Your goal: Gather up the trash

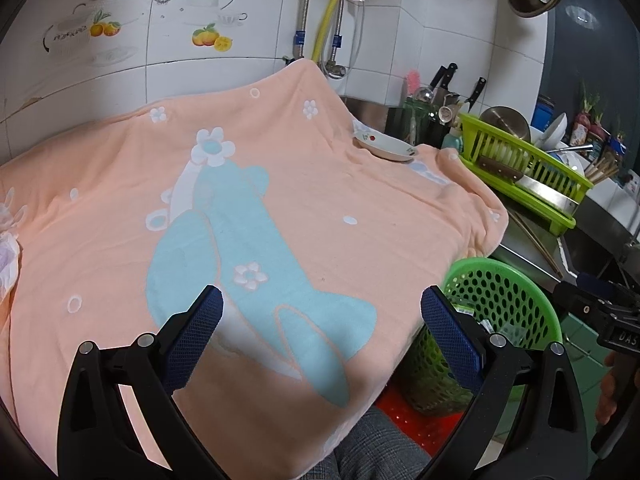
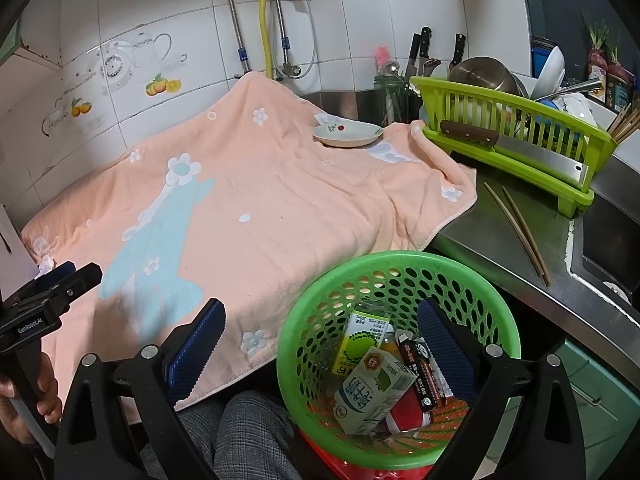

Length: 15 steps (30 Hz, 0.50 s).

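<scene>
Apparently we are almost done: cartons and wrappers already lie in the green basket below the counter, both left gripper and right gripper have fingers wide apart and empty, leaving perhaps a crumpled scrap at the towel's far left

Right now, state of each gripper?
Left gripper: open, empty, above the towel.
Right gripper: open, empty, above the green basket.
</scene>
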{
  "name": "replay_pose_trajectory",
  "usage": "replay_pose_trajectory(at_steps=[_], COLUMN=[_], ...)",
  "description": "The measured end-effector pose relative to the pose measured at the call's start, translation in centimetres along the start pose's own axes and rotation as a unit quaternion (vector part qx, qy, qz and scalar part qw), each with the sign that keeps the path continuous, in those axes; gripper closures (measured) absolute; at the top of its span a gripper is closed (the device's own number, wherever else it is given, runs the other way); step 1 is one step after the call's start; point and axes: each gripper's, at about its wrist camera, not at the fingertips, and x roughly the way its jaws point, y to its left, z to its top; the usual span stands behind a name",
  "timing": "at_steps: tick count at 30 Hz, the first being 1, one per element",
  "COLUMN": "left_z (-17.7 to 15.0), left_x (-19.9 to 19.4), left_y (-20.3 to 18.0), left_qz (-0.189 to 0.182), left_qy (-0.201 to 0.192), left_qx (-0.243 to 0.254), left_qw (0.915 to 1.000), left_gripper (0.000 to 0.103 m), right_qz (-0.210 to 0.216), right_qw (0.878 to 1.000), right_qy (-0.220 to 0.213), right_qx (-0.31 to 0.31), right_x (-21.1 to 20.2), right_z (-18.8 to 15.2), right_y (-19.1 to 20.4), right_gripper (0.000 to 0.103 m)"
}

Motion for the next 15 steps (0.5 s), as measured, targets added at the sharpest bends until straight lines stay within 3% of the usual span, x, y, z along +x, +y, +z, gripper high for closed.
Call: replay_pose_trajectory(at_steps=[15], left_z=[-0.25], left_x=[-0.12], left_y=[0.1], left_qz=[0.002], left_qy=[0.001], left_qx=[0.002], left_qw=[1.0], left_gripper=[0.005], right_qz=[-0.001], right_qw=[1.0], right_qy=[-0.001], right_qx=[0.0], right_x=[-0.16], right_z=[-0.09], right_y=[0.2], right_gripper=[0.009])
